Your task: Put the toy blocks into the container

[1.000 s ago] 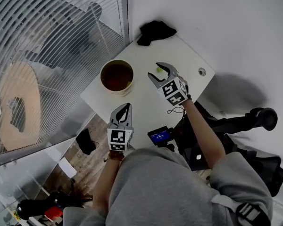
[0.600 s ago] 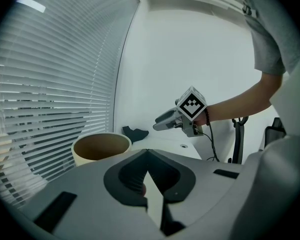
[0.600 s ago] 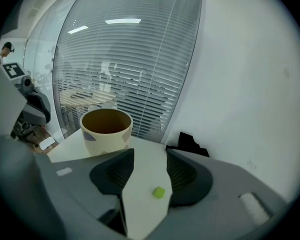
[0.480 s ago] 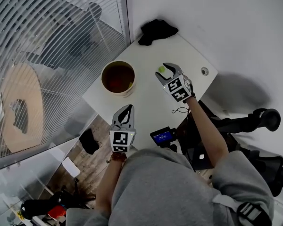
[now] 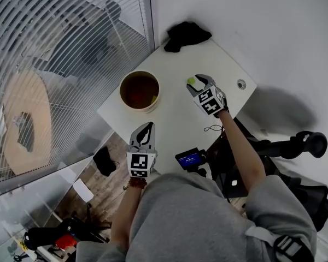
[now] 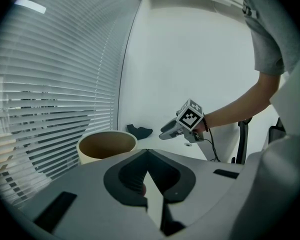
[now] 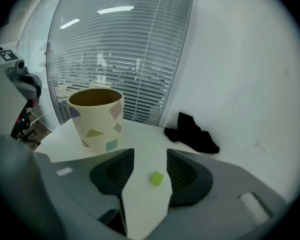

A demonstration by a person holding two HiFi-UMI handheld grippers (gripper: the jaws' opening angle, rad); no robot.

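right gripper: fingers apart, green block on bench between them, untouched | left gripper: fingers together, empty | cup: upright

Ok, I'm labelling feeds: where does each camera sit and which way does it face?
Head view: on the person's head, facing steeply down at table, cup, left gripper, right gripper; torso shows.
Left gripper view: rides left gripper, faces over shut jaws toward cup, right gripper; right forearm shows.
Right gripper view: rides right gripper, faces over open jaws at green block, cup.
All share the cup.
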